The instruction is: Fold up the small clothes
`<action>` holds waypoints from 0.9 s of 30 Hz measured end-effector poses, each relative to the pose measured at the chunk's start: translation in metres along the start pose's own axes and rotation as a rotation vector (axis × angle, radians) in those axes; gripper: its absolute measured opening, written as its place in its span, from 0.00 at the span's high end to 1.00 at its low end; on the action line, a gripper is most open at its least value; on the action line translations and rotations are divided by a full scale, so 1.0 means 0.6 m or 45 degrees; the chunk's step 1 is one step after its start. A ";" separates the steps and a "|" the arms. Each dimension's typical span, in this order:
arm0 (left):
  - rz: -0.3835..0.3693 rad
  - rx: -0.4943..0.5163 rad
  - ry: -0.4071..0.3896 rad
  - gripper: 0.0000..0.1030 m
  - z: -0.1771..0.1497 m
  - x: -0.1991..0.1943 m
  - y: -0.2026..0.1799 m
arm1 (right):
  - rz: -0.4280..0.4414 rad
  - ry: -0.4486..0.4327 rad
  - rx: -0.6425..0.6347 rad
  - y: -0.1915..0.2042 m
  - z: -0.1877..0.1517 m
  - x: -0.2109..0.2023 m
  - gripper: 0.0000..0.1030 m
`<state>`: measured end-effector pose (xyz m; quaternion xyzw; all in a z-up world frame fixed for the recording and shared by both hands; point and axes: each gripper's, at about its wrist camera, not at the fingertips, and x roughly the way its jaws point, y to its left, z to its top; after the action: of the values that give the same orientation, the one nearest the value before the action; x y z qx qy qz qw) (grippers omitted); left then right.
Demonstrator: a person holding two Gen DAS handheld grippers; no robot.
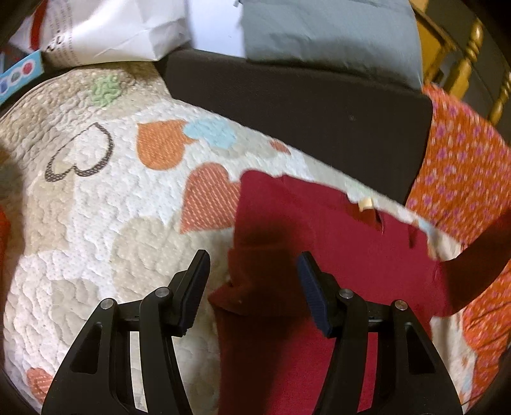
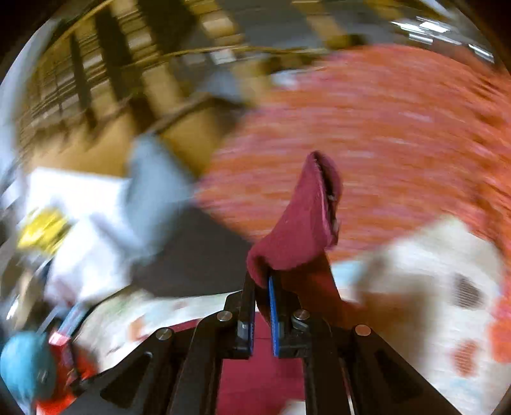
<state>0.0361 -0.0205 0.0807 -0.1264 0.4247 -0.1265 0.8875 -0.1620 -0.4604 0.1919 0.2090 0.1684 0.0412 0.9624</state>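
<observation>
On the heart-patterned quilt (image 1: 95, 198): dark red garment (image 1: 306, 230), half lifted.

At 6 o'clock of the left wrist view, left gripper (image 1: 252, 271) hovering with fingers spread wide, nothing pressed between them; below and toward 3 o'clock, garment lying on the quilt, partly folded over itself, its far edge near a black panel (image 1: 303, 105) at 12 o'clock. At 2 to 4 o'clock, orange flowered cloth (image 1: 463, 166); at 11 o'clock, white paper bag (image 1: 121, 28); at 1 o'clock, grey pillow (image 1: 329, 28). At 6 o'clock of the right wrist view, right gripper (image 2: 261, 281) pressed together, pinching a fold of the garment (image 2: 303, 230), rising toward 12 o'clock past the fingertips. Surroundings strongly blurred; possibly a wooden frame at 10 o'clock.
</observation>
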 end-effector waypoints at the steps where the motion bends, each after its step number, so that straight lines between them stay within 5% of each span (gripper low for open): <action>1: -0.009 -0.023 -0.008 0.45 0.005 -0.005 0.007 | 0.096 0.030 -0.044 0.053 -0.010 0.024 0.93; 6: -0.062 -0.149 -0.056 0.45 0.026 -0.025 0.042 | 0.329 0.231 -0.180 0.234 -0.139 0.173 0.92; 7: -0.069 -0.164 -0.058 0.45 0.028 -0.026 0.045 | 0.380 0.341 -0.207 0.262 -0.186 0.225 0.90; 10: -0.085 -0.185 -0.052 0.45 0.032 -0.025 0.051 | 0.310 0.668 -0.206 0.276 -0.283 0.323 0.83; 11: -0.089 -0.184 -0.049 0.45 0.032 -0.025 0.051 | 0.315 0.689 -0.165 0.266 -0.293 0.327 0.82; 18: -0.135 -0.090 -0.003 0.45 0.021 -0.006 0.017 | 0.221 0.498 -0.099 0.159 -0.233 0.214 0.61; 23: -0.088 0.072 0.098 0.44 0.001 0.039 -0.028 | -0.048 0.461 -0.079 0.053 -0.205 0.169 0.60; 27: -0.109 0.060 0.051 0.45 0.010 0.056 -0.036 | -0.101 0.484 0.032 -0.004 -0.216 0.160 0.60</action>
<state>0.0586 -0.0510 0.0670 -0.1210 0.4336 -0.1770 0.8753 -0.1159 -0.3978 0.0503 0.2028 0.3558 0.0397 0.9114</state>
